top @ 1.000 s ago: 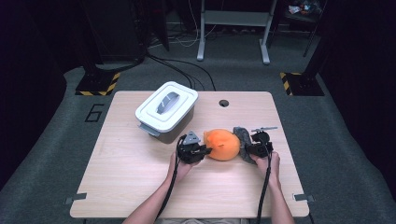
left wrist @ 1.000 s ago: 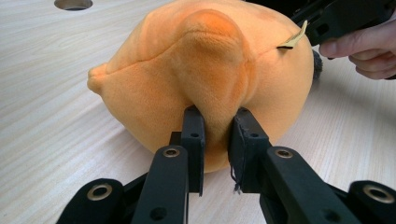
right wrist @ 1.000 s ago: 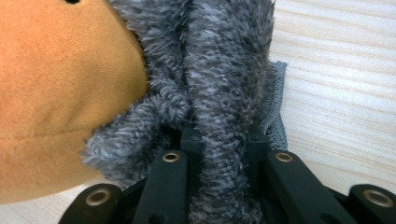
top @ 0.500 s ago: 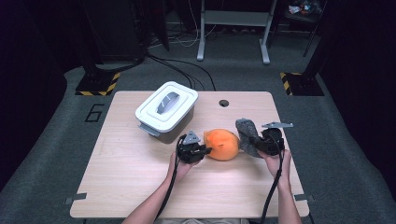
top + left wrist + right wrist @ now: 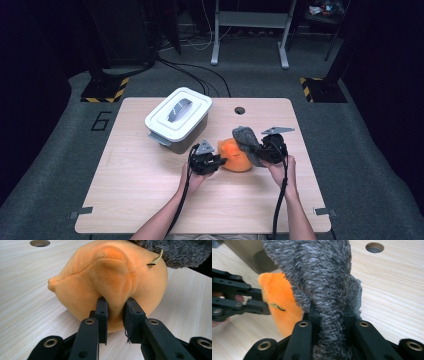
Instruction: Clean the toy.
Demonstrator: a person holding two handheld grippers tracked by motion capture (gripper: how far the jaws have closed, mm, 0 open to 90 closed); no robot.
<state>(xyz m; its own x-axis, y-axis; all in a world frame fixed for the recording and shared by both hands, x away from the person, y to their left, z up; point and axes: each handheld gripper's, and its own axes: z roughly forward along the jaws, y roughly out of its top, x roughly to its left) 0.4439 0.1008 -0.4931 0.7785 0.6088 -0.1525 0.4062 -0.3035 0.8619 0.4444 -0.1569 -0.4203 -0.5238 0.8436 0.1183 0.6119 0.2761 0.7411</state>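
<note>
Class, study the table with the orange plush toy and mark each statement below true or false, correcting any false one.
1. The left gripper pinches a fold of the round orange plush toy. True.
2. The right gripper is open and holds nothing. False: it is shut on the fuzzy grey fabric piece.
3. The white lidded plastic box stands on the light wooden table. True.
4. The white lidded plastic box has its lid off. False: the lid is on.
5. The round hole in the tabletop lies near the person's edge. False: it lies near the far edge.
</note>
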